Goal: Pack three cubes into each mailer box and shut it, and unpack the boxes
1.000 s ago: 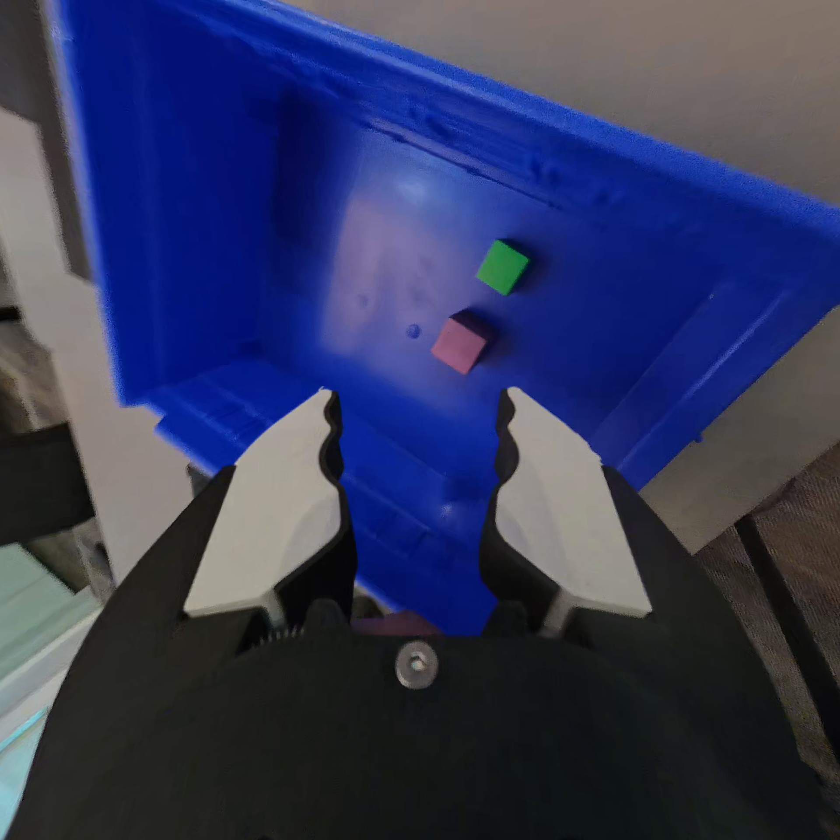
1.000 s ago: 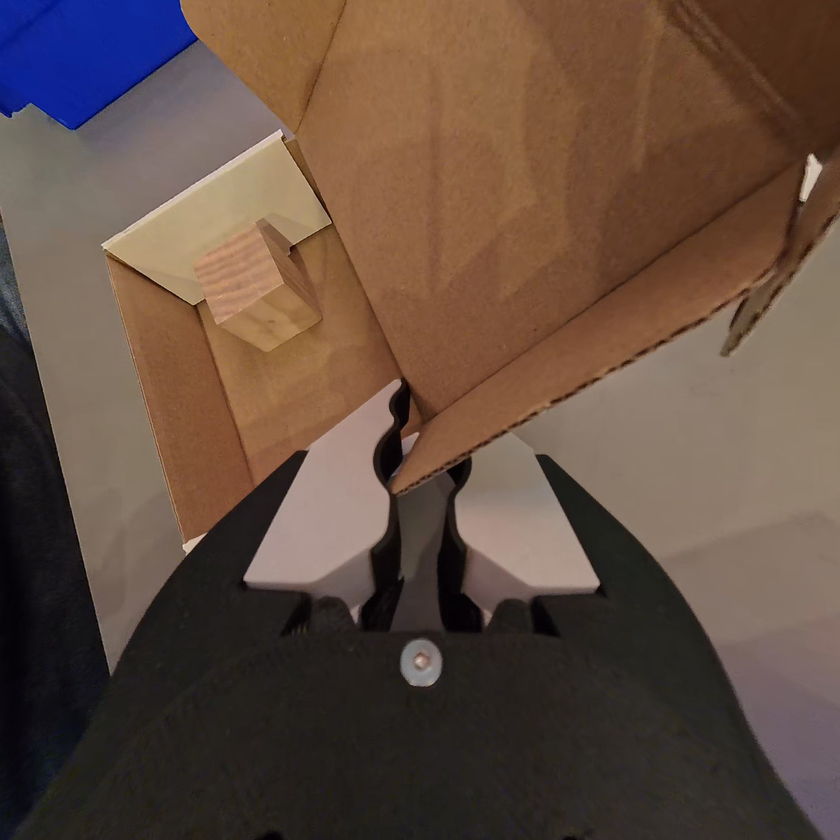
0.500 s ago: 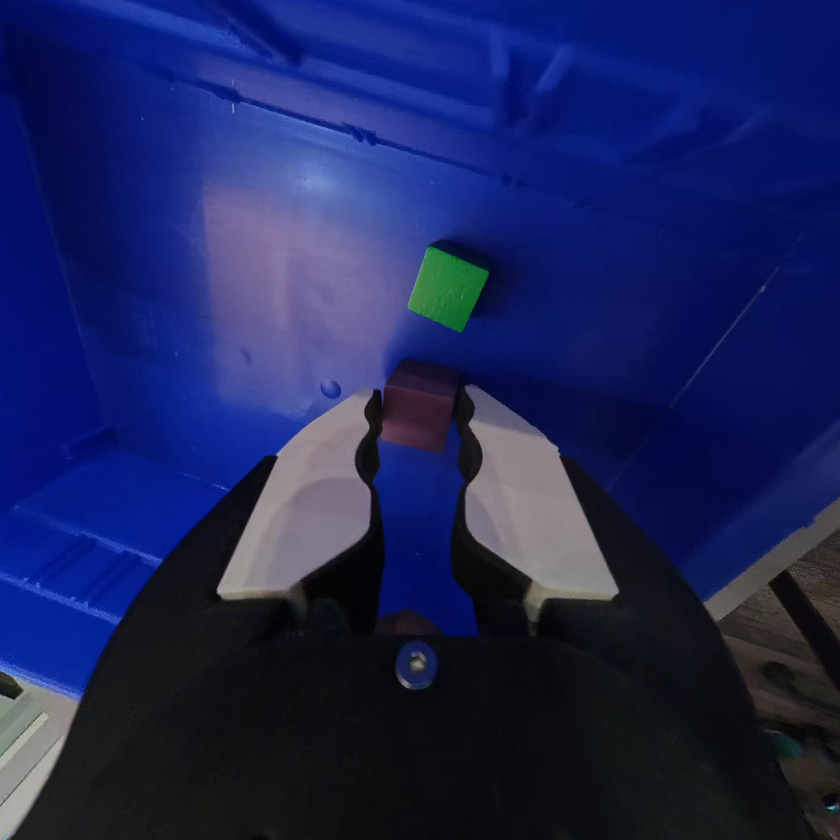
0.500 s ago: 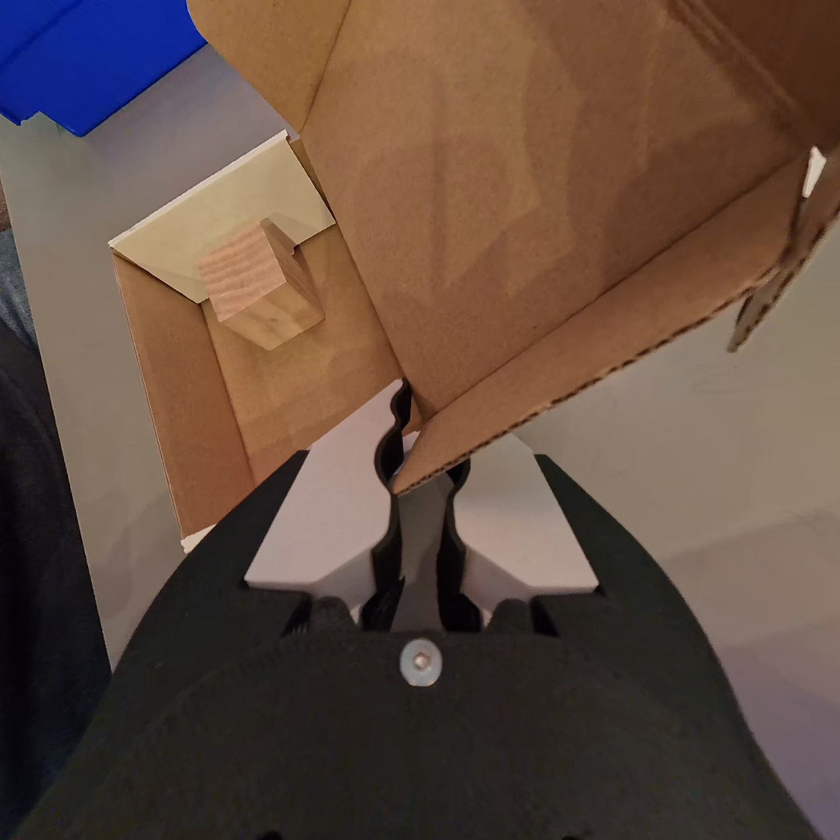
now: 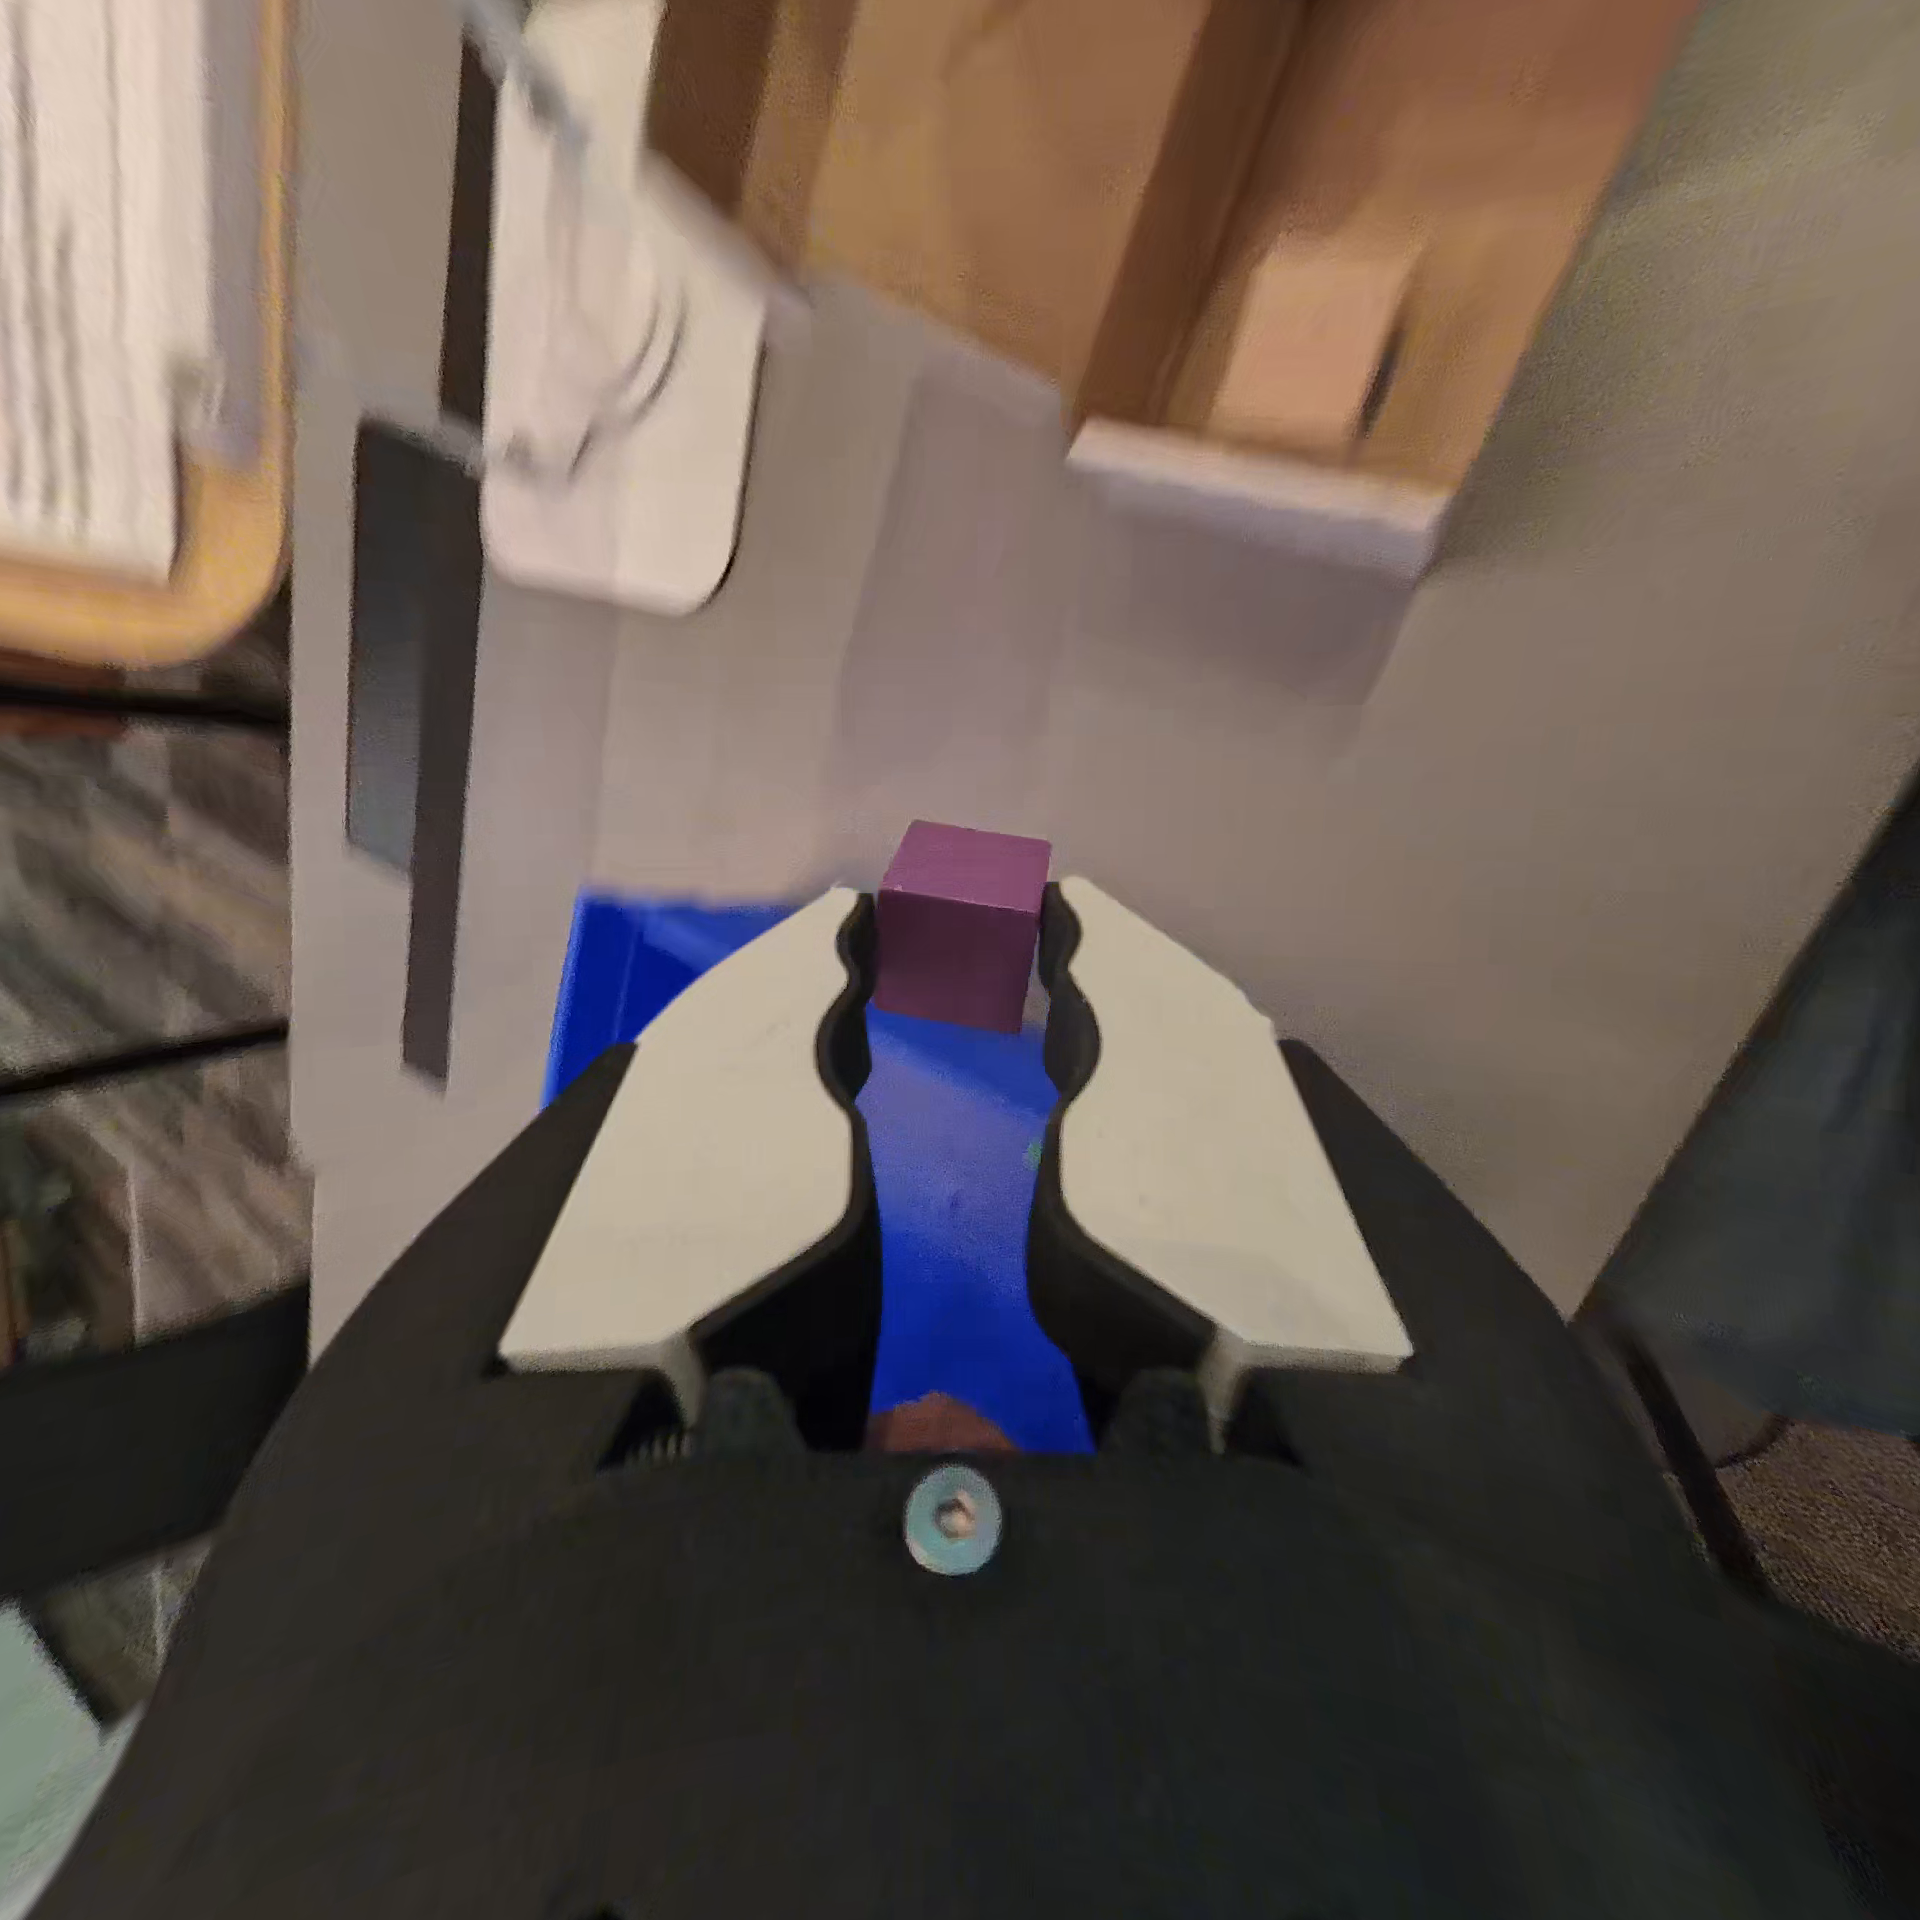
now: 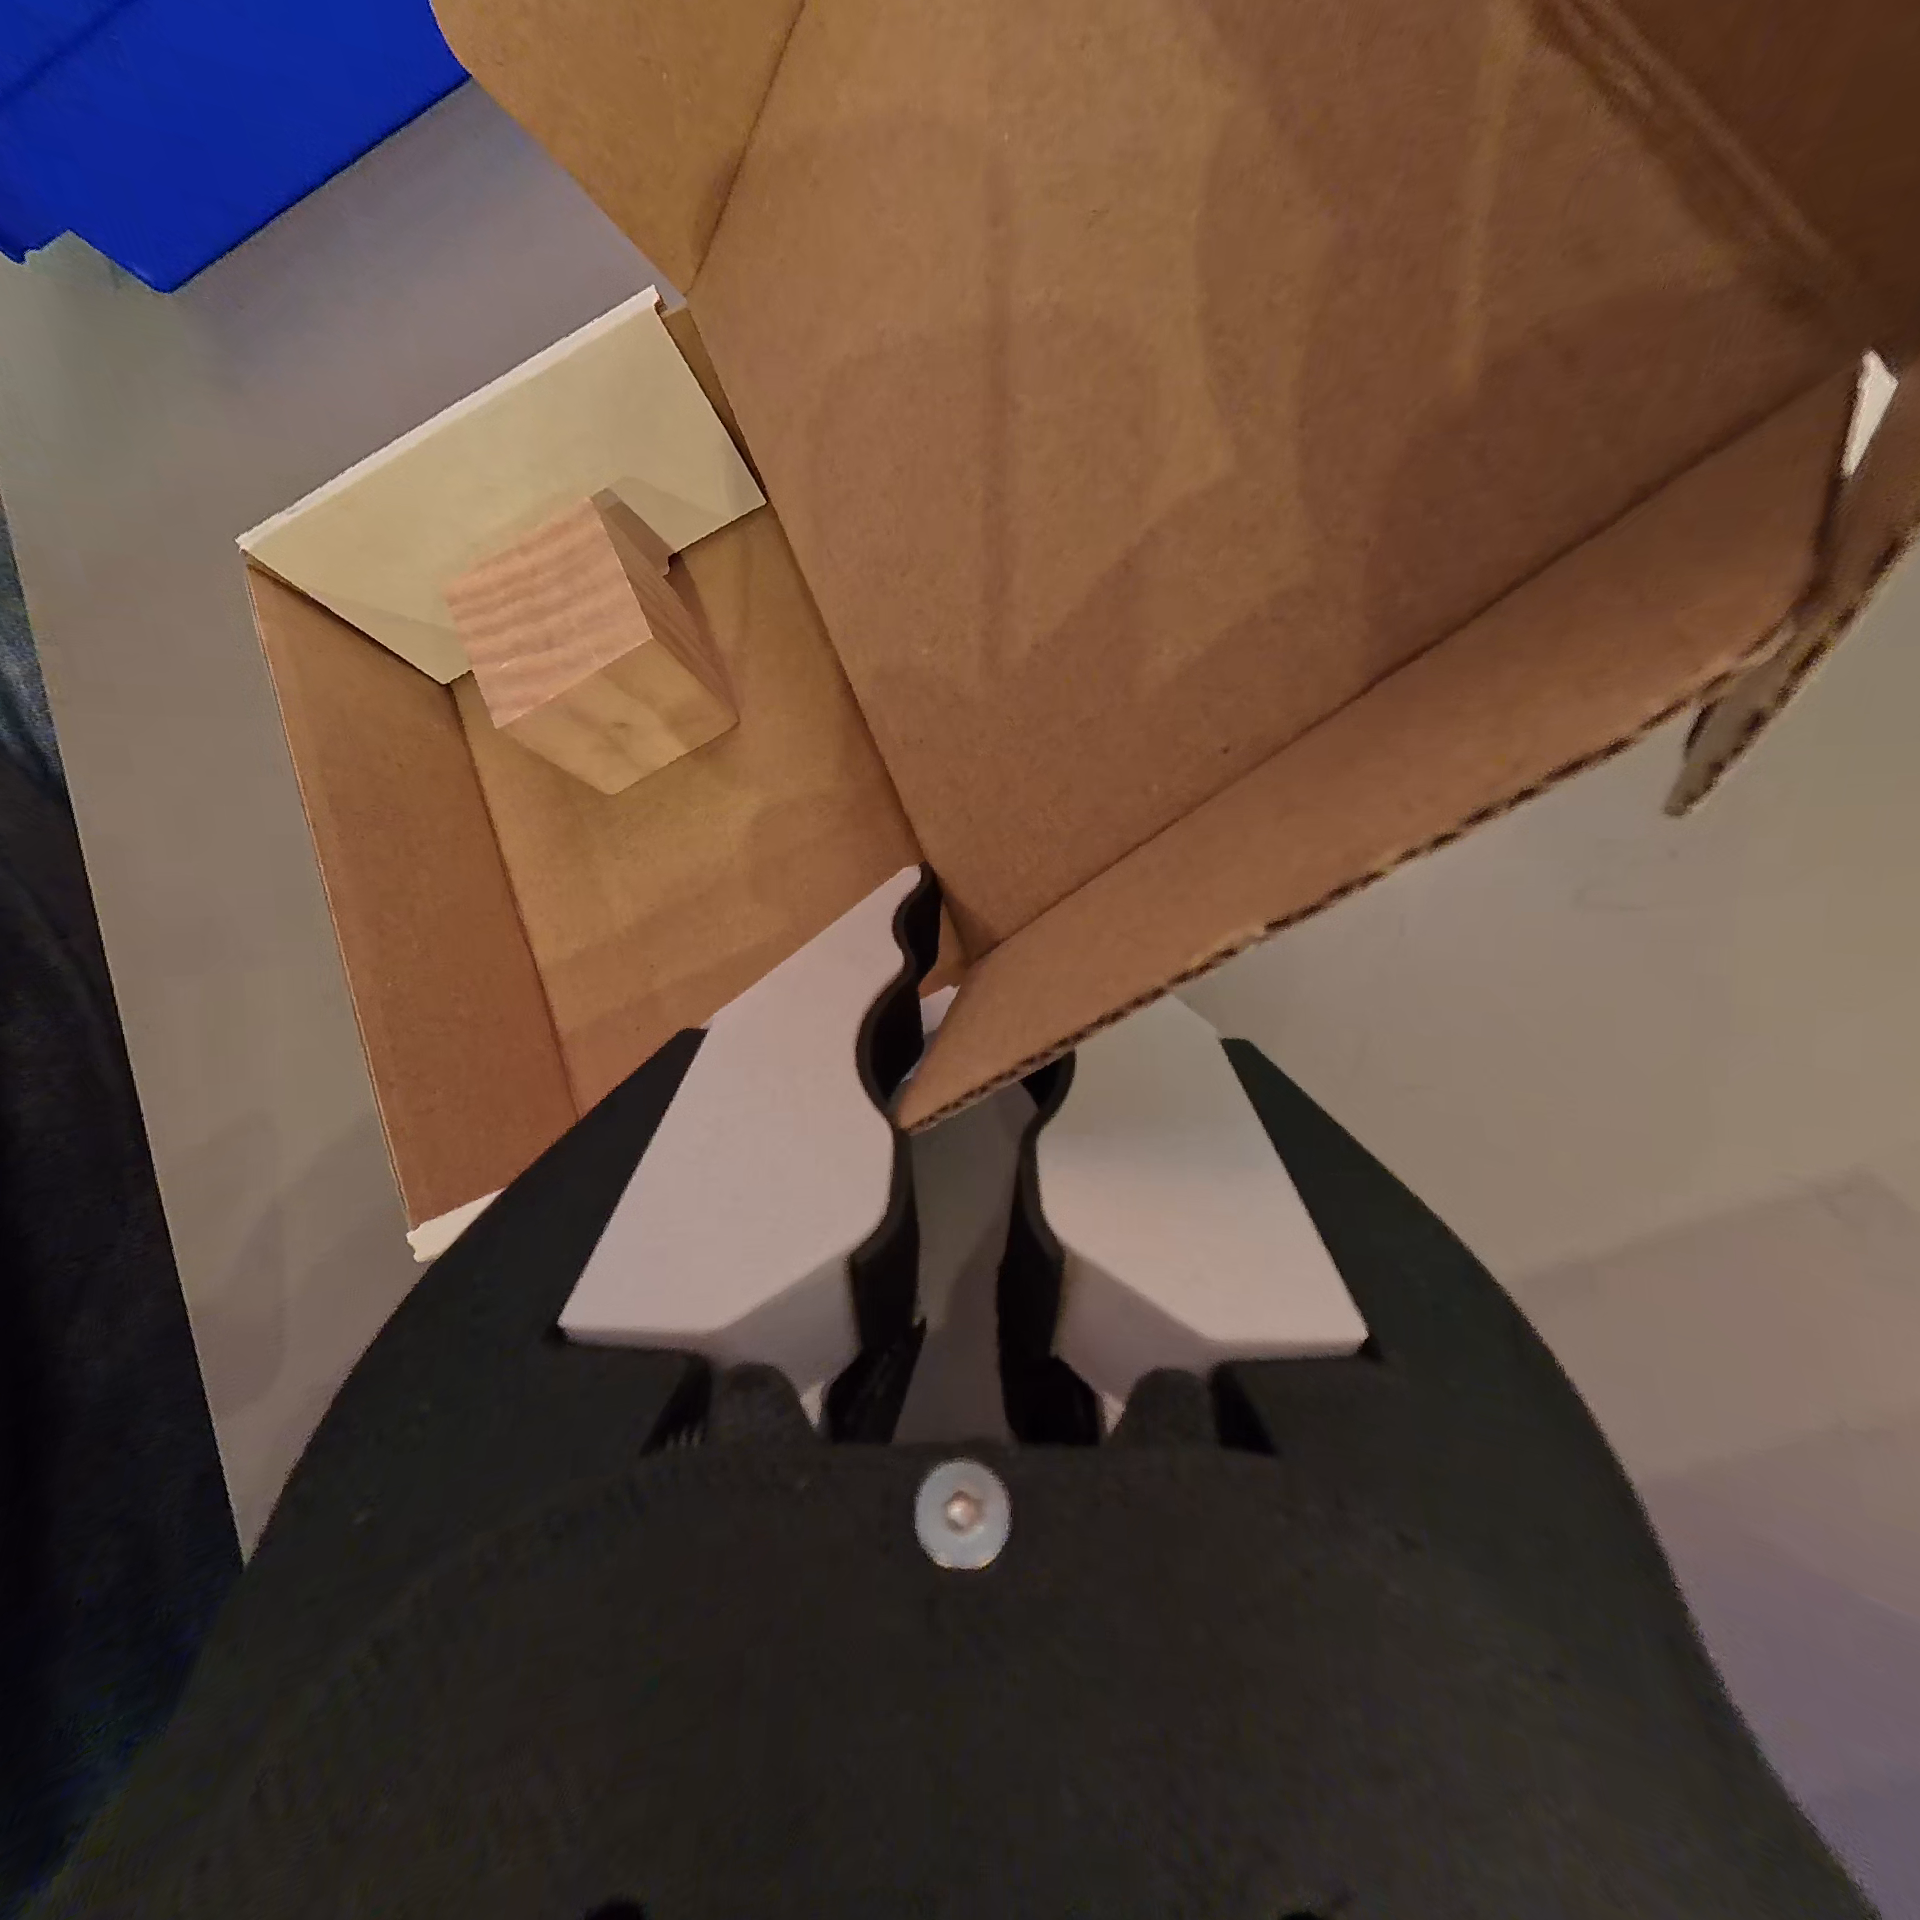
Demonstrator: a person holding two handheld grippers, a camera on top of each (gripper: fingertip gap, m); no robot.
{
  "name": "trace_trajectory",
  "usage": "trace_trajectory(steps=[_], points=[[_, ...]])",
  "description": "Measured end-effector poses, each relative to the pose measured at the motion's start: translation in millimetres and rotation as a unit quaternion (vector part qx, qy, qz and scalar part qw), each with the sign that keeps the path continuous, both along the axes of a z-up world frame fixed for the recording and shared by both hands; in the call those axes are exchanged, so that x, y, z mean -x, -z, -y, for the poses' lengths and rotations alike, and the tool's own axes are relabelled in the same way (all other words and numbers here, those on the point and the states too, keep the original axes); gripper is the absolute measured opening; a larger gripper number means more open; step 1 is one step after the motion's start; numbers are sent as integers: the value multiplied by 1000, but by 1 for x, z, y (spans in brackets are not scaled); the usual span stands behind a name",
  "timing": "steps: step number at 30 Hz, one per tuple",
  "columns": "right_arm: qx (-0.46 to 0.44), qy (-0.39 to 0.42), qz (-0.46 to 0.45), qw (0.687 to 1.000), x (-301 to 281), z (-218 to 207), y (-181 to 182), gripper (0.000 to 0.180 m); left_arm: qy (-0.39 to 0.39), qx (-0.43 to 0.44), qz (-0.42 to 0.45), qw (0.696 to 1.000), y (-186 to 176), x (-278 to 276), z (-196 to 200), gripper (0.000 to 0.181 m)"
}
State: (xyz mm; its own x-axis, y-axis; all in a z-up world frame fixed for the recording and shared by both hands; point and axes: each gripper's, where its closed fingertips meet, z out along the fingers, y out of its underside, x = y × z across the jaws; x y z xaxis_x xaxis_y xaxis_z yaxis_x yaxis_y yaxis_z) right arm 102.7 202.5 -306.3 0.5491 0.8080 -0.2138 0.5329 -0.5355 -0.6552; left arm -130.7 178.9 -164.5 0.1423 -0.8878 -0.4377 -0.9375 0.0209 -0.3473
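Note:
My left gripper (image 5: 961, 914) is shut on a purple cube (image 5: 961, 920), held at its tips above the blue bin (image 5: 727, 977). The open brown mailer box (image 5: 1195, 260) shows blurred ahead of it, with a wooden cube (image 5: 1309, 343) inside. In the right wrist view, my right gripper (image 6: 971, 997) is shut on the corner of the mailer box's raised lid (image 6: 1247, 468) and holds it up. The box's open tray (image 6: 665, 862) lies to the left and holds a plain wooden cube (image 6: 592, 655) near its far corner.
The blue bin's corner (image 6: 177, 125) shows at the top left of the right wrist view. The grey table (image 6: 1558, 1039) stretches to the right of the box. A dark sleeve (image 6: 73, 1143) is at the left edge. A wooden tray with papers (image 5: 125, 312) sits far left.
My left gripper closed on the purple cube in the blue bin, lifted it out and swung toward the mailer box. My right gripper has kept hold of the lid.

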Motion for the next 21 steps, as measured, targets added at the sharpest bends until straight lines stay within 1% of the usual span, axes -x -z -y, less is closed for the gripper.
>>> trace_trajectory(steps=[1,6,9,11,14,21], points=[[-1,0,-1,1000,0,0,0,7,23,11,2,1000,4,-28,9,30],[-4,-1,-2,1000,0,0,0,7,102,55,-25,993,46,-135,28,30],[-4,-3,-5,1000,1,0,0,7,119,92,-61,987,81,-168,25,30],[-4,-3,-7,1000,1,0,0,6,123,127,-90,980,103,-178,26,30],[-6,-4,-10,1000,1,0,0,6,126,155,-115,973,128,-188,27,30],[-6,-6,-16,1000,2,1,-1,6,113,178,-158,965,166,-181,24,30]])
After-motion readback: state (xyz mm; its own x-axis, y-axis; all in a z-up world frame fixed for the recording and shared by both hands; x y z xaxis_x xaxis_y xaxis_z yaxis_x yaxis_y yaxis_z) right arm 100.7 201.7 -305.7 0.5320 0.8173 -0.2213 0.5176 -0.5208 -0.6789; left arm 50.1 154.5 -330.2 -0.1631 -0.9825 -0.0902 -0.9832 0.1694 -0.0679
